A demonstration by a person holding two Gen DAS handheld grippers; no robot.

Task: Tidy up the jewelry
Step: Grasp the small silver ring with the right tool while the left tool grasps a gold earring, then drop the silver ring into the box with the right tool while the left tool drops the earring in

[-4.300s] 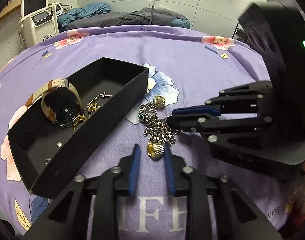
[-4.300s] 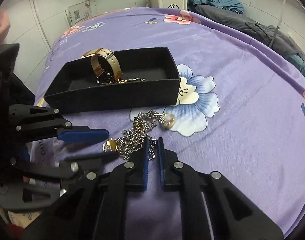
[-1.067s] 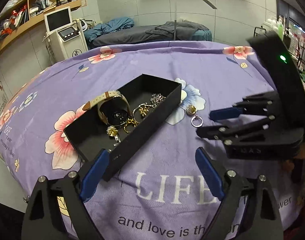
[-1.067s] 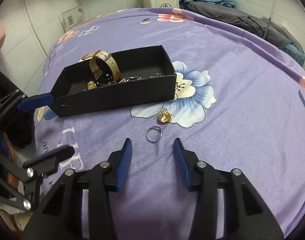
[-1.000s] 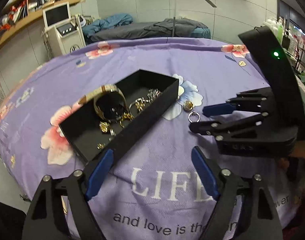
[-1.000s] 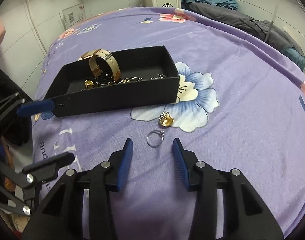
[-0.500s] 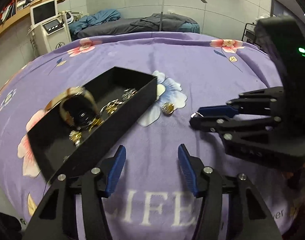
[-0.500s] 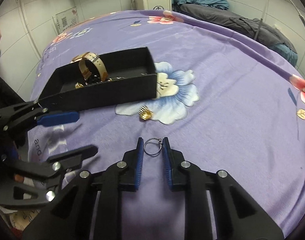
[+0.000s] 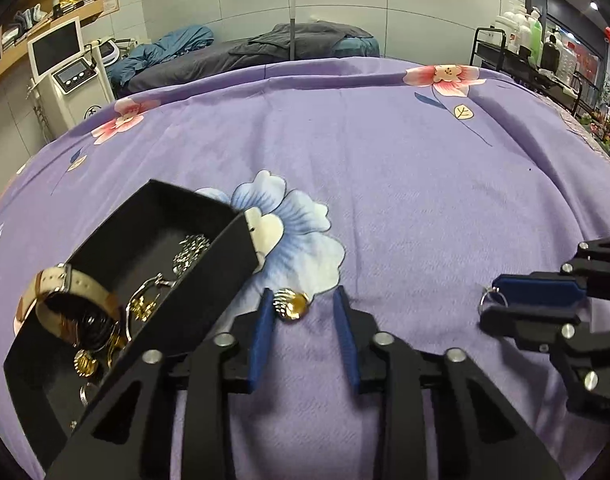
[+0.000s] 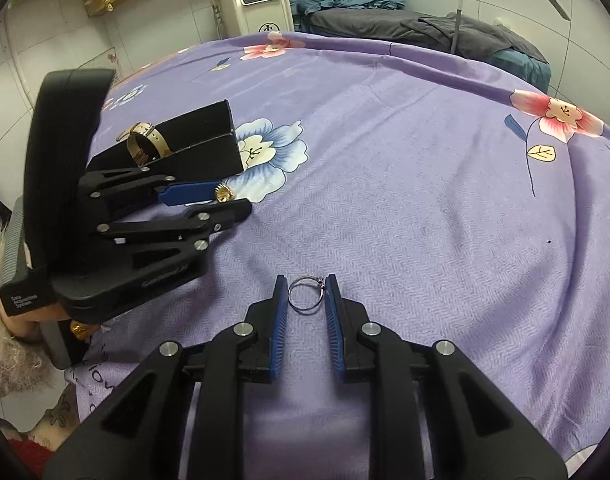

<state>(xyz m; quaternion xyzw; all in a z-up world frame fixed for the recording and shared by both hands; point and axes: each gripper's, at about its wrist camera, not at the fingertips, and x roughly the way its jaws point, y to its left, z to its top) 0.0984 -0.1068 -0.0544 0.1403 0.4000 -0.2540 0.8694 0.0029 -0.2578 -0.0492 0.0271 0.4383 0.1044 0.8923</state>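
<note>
A black jewelry box (image 9: 221, 256) lies on the purple cloth at the left, holding a tan-strap watch (image 9: 71, 288), a silver chain (image 9: 191, 250) and gold pieces. My left gripper (image 9: 301, 306) is open, its fingers on either side of a gold ring (image 9: 291, 306) on the cloth beside the box. My right gripper (image 10: 305, 298) has its blue pads on both sides of a thin silver ring (image 10: 305, 296). The silver ring (image 9: 492, 300) shows between the right fingers in the left wrist view. The gold ring (image 10: 224, 193) shows between the left fingers in the right wrist view.
The purple flowered cloth (image 9: 405, 184) covers a round table and drops off at the rim. A white machine (image 9: 71, 76) and a dark treatment bed (image 9: 265, 50) stand behind. A cart with bottles (image 9: 525, 44) is at the far right.
My left gripper has moved forward and narrowed around the gold ring. My right gripper has come down around the silver ring and closed in on it.
</note>
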